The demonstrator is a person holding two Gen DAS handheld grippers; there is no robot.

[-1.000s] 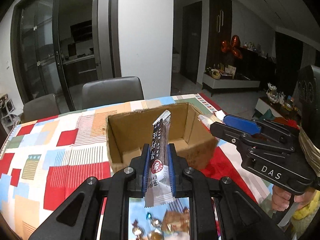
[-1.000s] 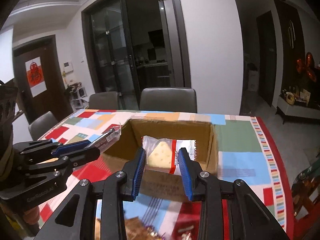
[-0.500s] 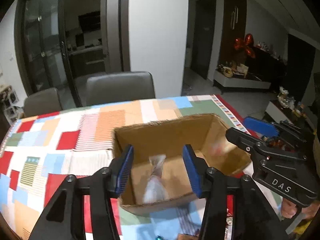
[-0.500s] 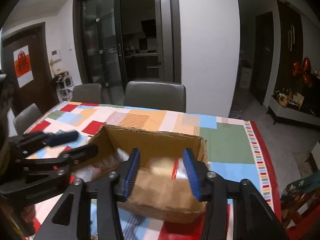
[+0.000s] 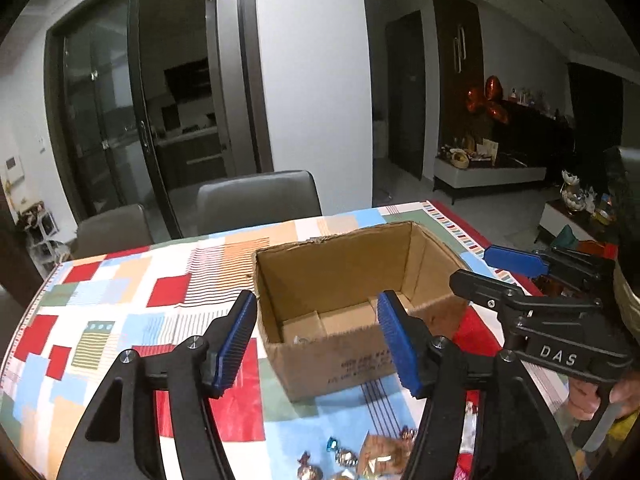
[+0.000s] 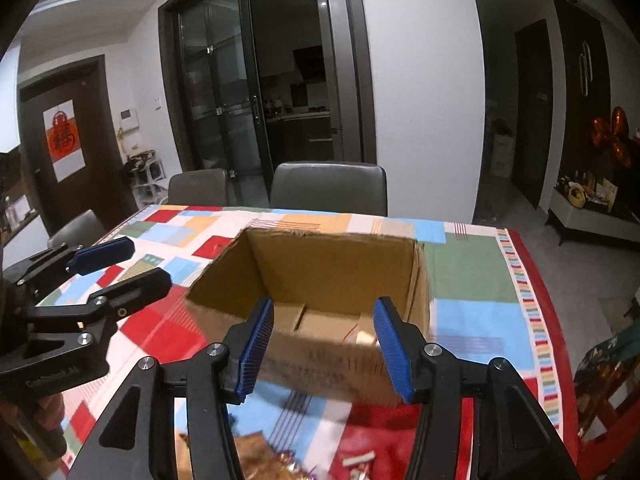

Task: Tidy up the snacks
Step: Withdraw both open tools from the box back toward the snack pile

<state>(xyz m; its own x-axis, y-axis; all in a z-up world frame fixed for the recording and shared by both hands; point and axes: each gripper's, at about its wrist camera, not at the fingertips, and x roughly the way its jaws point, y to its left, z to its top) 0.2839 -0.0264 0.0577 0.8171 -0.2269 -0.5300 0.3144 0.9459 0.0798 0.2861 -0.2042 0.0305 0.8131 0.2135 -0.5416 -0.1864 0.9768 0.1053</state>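
Hovering over box (image 5: 340, 344), both grippers (empty) opening.

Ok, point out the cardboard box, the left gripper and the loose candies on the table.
cardboard box (image 5: 344, 276): left wrist view, inner back wall.
left gripper (image 5: 316, 344): left wrist view, midway between its empty, opening fingertips.
loose candies (image 5: 344, 456): left wrist view, a shiny wrapper.

dim room: white wall (image 5: 316, 80), dark glass doors (image 6: 240, 92), grey chairs (image 6: 330, 186) behind table.

Brown box (image 5: 344, 280), multicoloured patchwork tablecloth (image 5: 132, 308)
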